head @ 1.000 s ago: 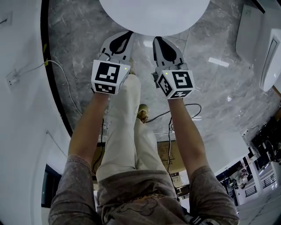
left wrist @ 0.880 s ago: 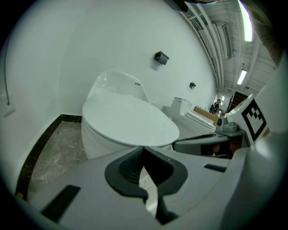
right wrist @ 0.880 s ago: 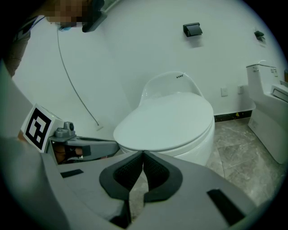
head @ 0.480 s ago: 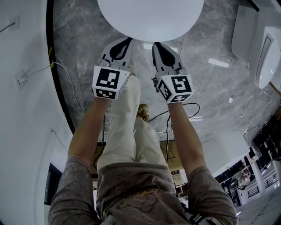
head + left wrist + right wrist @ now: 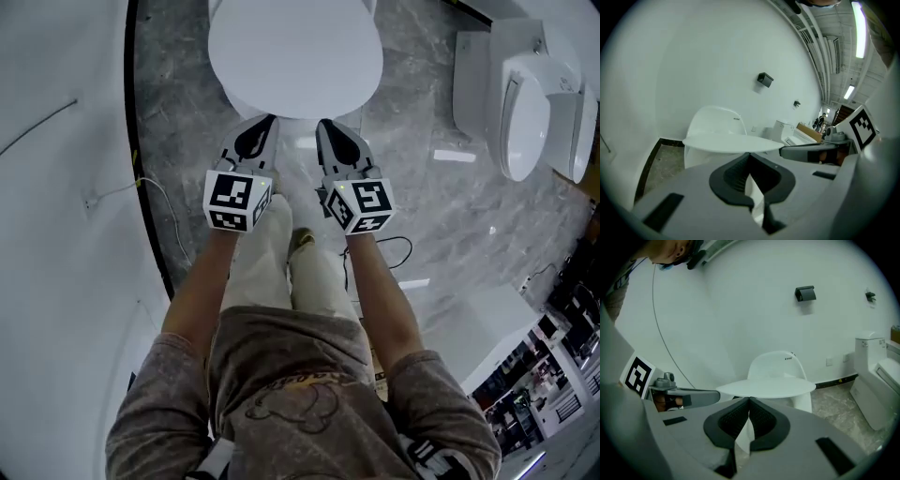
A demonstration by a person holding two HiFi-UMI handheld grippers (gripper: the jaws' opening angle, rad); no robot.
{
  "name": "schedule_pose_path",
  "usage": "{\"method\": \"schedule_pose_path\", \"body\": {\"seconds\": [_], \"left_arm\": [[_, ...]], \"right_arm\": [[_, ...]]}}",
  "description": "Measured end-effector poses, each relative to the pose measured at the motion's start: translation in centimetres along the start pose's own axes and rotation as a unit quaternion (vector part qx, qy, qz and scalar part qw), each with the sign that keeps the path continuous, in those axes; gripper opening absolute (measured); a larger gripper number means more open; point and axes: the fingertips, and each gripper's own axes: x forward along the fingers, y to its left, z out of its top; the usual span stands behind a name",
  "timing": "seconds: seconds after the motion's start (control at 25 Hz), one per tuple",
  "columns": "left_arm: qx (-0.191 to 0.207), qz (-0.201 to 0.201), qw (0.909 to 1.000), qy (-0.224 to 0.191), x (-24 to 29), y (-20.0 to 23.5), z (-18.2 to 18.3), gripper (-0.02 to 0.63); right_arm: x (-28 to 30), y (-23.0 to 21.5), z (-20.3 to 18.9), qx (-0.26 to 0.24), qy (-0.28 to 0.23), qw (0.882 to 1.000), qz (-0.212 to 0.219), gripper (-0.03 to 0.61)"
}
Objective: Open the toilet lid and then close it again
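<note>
- Toilet (image 5: 295, 56) dead ahead of me on the grey floor (image 5: 422, 206), lid (image 5: 281, 70) down flat. That's my target, still to be lifted.
- The lid's long axis looks to run straight away from me, front rim nearest, hinge end at the far side. So the way in, I reckon, is forward and under that front rim.
- Second toilet (image 5: 525, 103) sits well off to my right, not in play.
- Left gripper (image 5: 265, 122) and right gripper (image 5: 322, 124) are side by side just short of the rim, one either side of the lid's midline. Neither is clearly nearer.
- Both have their jaws pressed together with nothing between them.
- The head view crops the far end of the toilet. The gripper views show it: an upright white back (image 5: 776, 364) rising behind the lid.
- The gripper views also show the lid edge-on, out ahead and not touching my tips. From the head view alone I couldn't call that gap.
</note>
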Motion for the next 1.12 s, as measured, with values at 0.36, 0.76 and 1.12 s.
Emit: {"method": "schedule_pose_path", "body": {"seconds": [0.36, 0.76, 1.12], "left_arm": [[0.004, 0.015, 0.9988, -0.047, 1.6, 0.8, 14.1, 0.009], [-0.002, 0.061, 0.9961, -0.064, 6.6, 4.0, 25.5, 0.009], [0.008, 0.058, 0.9953, -0.078, 13.3, 8.6, 33.7, 0.008]], "right_arm": [[1.4, -1.3, 14.1, -0.022, -0.047, 0.999, 0.005, 0.026], [6.5, -4.5, 25.5, -0.037, -0.054, 0.997, 0.042, 0.026], [13.9, -8.1, 33.5, -0.044, -0.059, 0.997, 0.037, 0.026]]}}
